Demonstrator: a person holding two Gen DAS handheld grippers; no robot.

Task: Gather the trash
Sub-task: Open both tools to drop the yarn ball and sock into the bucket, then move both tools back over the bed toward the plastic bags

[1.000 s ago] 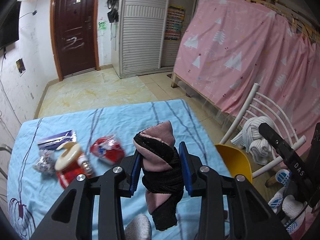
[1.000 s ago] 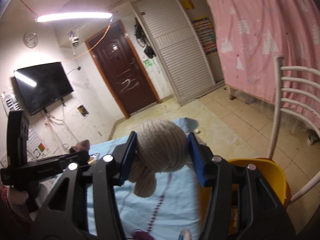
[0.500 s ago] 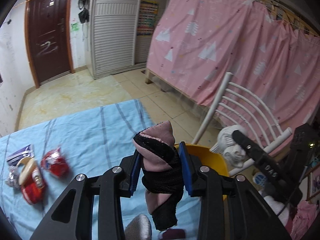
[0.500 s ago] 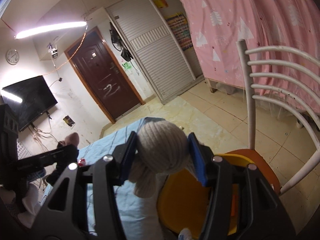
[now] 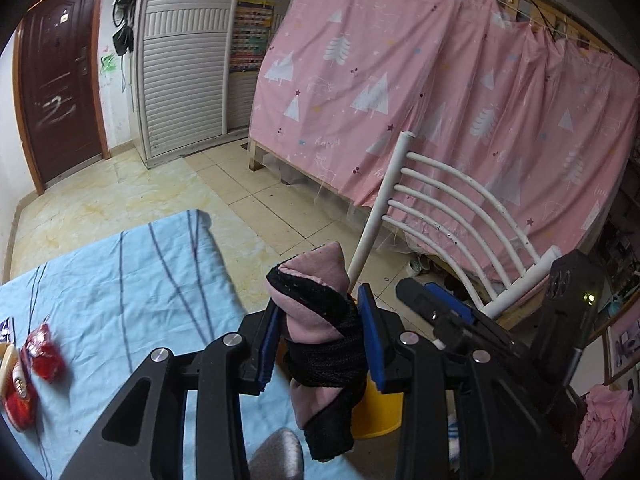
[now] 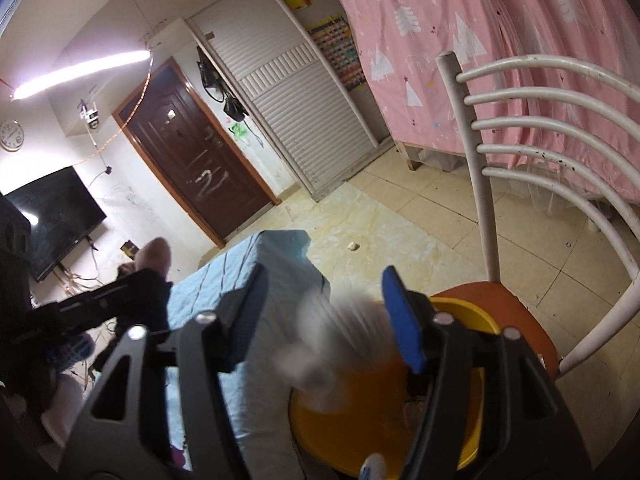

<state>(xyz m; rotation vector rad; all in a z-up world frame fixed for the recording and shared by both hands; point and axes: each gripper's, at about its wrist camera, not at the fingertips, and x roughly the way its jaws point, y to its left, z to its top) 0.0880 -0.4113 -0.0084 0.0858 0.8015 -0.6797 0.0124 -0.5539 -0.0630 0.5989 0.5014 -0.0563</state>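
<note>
Two soft bundles: your left gripper (image 5: 318, 344) stays clamped mid-roll on the pink-and-black sock (image 5: 320, 336); your right gripper (image 6: 320, 320) has just been opening, the pale knit ball (image 6: 340, 340) dropping loose between its jaws toward the yellow bin (image 6: 472, 316).

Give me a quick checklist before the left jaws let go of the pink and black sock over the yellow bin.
1. Left gripper clamped on pink and black sock: ok.
2. Right gripper jaws have just been opening; beige sock, blurred, is loose between them: ok.
3. Yellow bin under the right jaws: ok.
4. Left sock over the bin mouth: cannot tell, bin mostly hidden.
5. Red wrappers remaining on blue cloth: not ok.
</note>
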